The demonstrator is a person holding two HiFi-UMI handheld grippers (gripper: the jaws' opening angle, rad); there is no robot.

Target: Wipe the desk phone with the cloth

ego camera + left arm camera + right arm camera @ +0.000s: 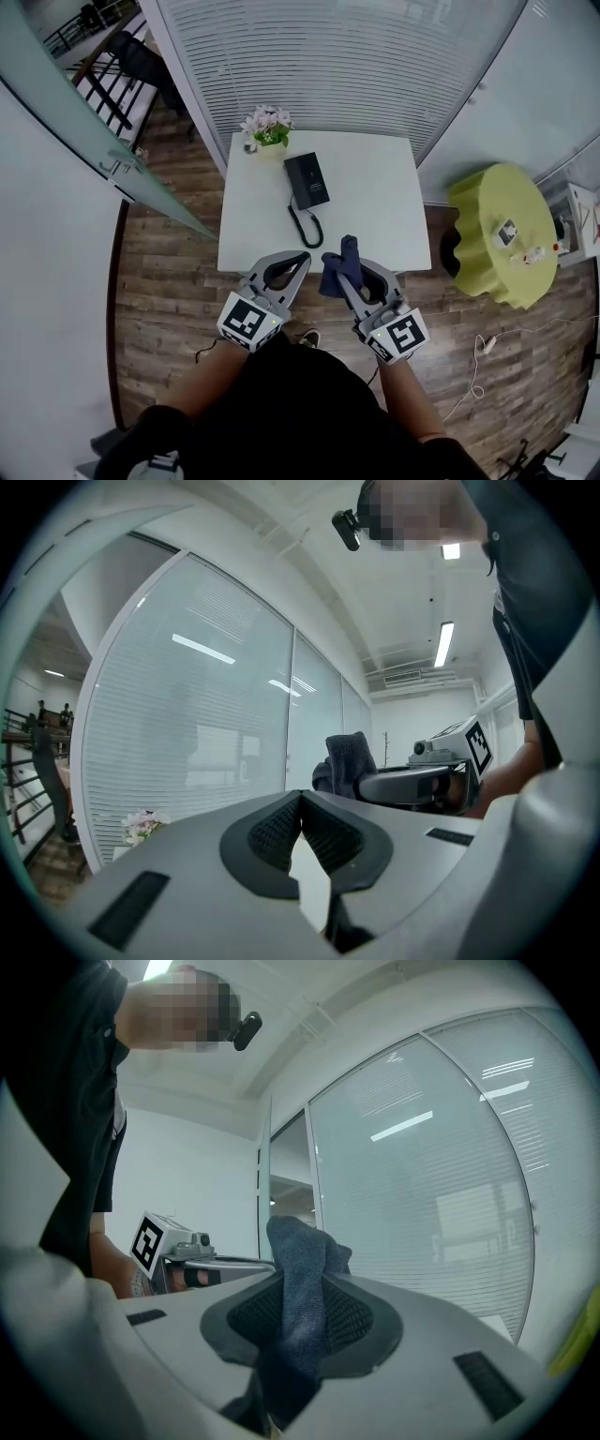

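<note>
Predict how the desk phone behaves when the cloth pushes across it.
Likely slides: the desk phone looks low and light, on a smooth white table. Unlikely to tip, lying flat. Its coiled cord trails loose in front and may drag or snag.

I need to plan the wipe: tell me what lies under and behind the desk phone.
The desk phone lies flat on the white table; a pot of flowers stands behind it, near the far-left corner. The tabletop beneath its body is covered.

White table, wood floor, ribbed glass wall
</note>
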